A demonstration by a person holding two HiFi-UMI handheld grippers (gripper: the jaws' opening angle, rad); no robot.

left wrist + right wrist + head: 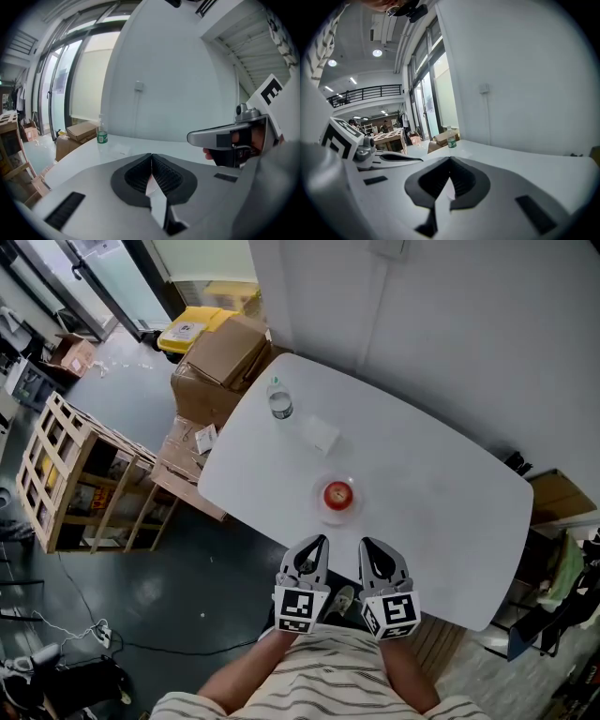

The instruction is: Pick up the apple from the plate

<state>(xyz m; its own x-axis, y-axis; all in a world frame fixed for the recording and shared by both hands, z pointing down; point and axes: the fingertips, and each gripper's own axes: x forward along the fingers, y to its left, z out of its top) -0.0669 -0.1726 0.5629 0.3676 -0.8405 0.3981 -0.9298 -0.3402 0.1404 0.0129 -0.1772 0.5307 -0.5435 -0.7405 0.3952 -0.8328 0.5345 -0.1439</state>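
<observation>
A red apple (337, 494) sits on a small clear plate (322, 509) near the front edge of the white table (422, 493). Both grippers hover side by side just short of that edge, below the apple in the head view. My left gripper (321, 540) is shut with nothing between its jaws; its pads (151, 169) meet. My right gripper (366, 545) is shut and empty too, its pads (451, 174) touching. The apple is hidden behind the jaws in both gripper views.
A green-labelled water bottle (279, 401) (101, 133) (451, 139) stands at the table's far left, a white card (322, 434) lies beside it. Cardboard boxes (220, 367) and a wooden crate (75, 479) stand left of the table. A wall runs behind it.
</observation>
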